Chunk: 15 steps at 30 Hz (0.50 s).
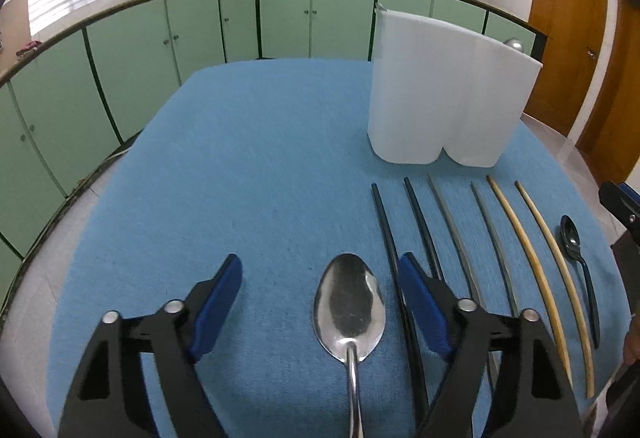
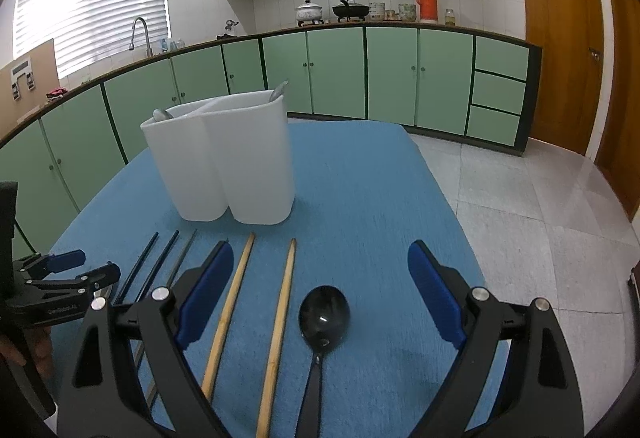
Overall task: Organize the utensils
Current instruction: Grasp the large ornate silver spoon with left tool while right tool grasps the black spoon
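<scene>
A silver spoon (image 1: 349, 312) lies on the blue cloth between the fingers of my open left gripper (image 1: 320, 270), bowl pointing away. To its right lie two black chopsticks (image 1: 420, 222), two grey chopsticks (image 1: 460, 234) and two wooden chopsticks (image 1: 532, 258), then a black spoon (image 1: 576, 250). The white two-compartment holder (image 1: 444, 94) stands beyond them. In the right wrist view my open right gripper (image 2: 320, 258) hovers over the black spoon (image 2: 323, 314) and the wooden chopsticks (image 2: 280, 314). The holder (image 2: 220, 166) holds two silver utensils (image 2: 162, 114). The left gripper (image 2: 66, 274) shows at the left.
The blue cloth (image 1: 240, 166) covers the table. Green cabinets (image 2: 392, 74) line the far wall with a sink tap (image 2: 140, 34), pots (image 2: 350, 10) and an orange flask (image 2: 427, 0). A wooden door (image 2: 560, 38) is at the right above tiled floor (image 2: 520, 206).
</scene>
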Motion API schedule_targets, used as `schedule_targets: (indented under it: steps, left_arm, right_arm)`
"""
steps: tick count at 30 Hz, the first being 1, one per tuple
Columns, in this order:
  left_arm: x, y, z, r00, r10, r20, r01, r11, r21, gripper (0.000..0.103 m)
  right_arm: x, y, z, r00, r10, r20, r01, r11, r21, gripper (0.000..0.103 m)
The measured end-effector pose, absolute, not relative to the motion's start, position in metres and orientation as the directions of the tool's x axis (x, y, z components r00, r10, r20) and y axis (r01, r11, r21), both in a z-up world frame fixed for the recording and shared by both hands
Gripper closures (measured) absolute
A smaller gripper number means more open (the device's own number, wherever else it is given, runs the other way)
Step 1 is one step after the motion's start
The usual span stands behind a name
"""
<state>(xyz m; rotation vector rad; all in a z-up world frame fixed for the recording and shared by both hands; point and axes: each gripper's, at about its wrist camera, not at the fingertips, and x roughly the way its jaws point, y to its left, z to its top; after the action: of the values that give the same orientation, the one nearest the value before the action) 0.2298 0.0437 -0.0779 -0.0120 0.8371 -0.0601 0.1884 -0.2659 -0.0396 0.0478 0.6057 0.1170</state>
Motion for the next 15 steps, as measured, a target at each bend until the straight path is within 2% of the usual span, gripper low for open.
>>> schedule_targets:
  steps: [3,8,10,15]
  left_arm:
    - [0.231,0.043,-0.082,0.649,-0.086,-0.756,0.061,0.996,-0.062,0.046]
    - [0.229,0.041,-0.084,0.649,-0.106,-0.753,0.079,0.994,-0.071,0.059]
    - [0.228,0.041,-0.084,0.65,-0.114,-0.751,0.085,0.993,-0.077,0.068]
    - [0.229,0.042,-0.084,0.648,-0.121,-0.752,0.088,0.993,-0.084,0.068]
  right_arm:
    - [0.189,-0.265,-0.042,0.812,0.124,-0.57,-0.097,0.992,0.078,0.017]
    - [0.189,-0.263,-0.045,0.803,0.126,-0.583,-0.105,0.992,0.07,0.017]
    - [0.19,-0.263,-0.046,0.799,0.127,-0.587,-0.108,0.992,0.068,0.017]
    - [0.187,-0.261,-0.05,0.783,0.113,-0.612,-0.114,0.993,0.038,0.018]
